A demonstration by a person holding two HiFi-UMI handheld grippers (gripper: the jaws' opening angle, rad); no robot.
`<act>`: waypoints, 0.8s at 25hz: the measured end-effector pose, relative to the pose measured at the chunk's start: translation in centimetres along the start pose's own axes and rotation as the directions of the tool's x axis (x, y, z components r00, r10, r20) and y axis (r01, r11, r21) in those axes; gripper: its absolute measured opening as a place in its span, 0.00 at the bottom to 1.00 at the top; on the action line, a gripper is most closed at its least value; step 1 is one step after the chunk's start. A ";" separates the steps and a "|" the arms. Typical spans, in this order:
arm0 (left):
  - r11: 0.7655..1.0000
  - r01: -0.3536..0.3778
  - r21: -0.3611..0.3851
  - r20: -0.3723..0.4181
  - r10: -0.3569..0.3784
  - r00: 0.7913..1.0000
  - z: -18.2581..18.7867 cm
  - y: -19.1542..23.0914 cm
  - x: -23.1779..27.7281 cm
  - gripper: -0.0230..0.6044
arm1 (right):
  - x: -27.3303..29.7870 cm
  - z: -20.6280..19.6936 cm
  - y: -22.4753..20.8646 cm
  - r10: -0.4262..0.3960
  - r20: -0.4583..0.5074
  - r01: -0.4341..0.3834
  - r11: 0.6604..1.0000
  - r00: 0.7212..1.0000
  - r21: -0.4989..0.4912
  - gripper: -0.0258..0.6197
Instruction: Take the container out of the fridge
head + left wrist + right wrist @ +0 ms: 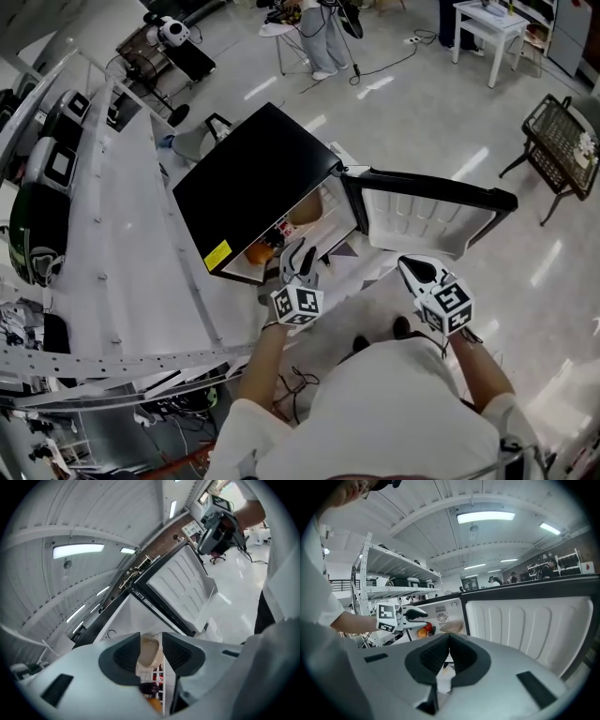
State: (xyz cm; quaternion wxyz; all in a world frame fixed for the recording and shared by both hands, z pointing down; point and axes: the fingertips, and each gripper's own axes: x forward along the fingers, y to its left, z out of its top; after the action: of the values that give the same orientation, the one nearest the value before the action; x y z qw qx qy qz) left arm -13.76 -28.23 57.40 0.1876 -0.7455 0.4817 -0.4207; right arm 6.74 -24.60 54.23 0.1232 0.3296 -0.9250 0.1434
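1. The fridge (253, 178) stands with its door (422, 216) swung wide to about 3 o'clock of the opening. So I judge that the opening step is done.
2. The container (307, 210), a beige tub, is not yet out. It sits inside the fridge on a shelf, at about 12 o'clock of my left gripper (302, 253). An orange fruit (260, 251) lies lower in the fridge, near 10 o'clock of this gripper.
3. In the left gripper view, my left gripper (151, 641) has its jaws partly apart, with a narrow gap. I see the container (149, 651) through this gap, but it is deeper in the fridge. The pads do not touch it, and I hold nothing there.
4. My right gripper (405, 264) is at 3 o'clock of the left one, near the lower edge of the door. In the right gripper view its (449, 641) jaws are together at the tips and carry nothing.
5. What is left, in my judgement: bring the left jaws around the container, close them on it, and draw it out of the fridge.
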 end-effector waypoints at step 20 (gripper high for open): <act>0.989 0.036 0.146 -0.232 -0.002 0.973 -7.5 -2.6 12.5 0.57 | 1.5 -0.7 -3.1 -0.009 -0.019 0.010 0.999 1.000 0.051 0.05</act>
State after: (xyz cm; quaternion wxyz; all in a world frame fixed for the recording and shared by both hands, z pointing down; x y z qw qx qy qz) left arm -16.04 -37.02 69.08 0.1814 -0.6798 0.4603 -0.5414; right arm 7.74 -27.49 55.93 0.1243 0.3356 -0.9183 0.1694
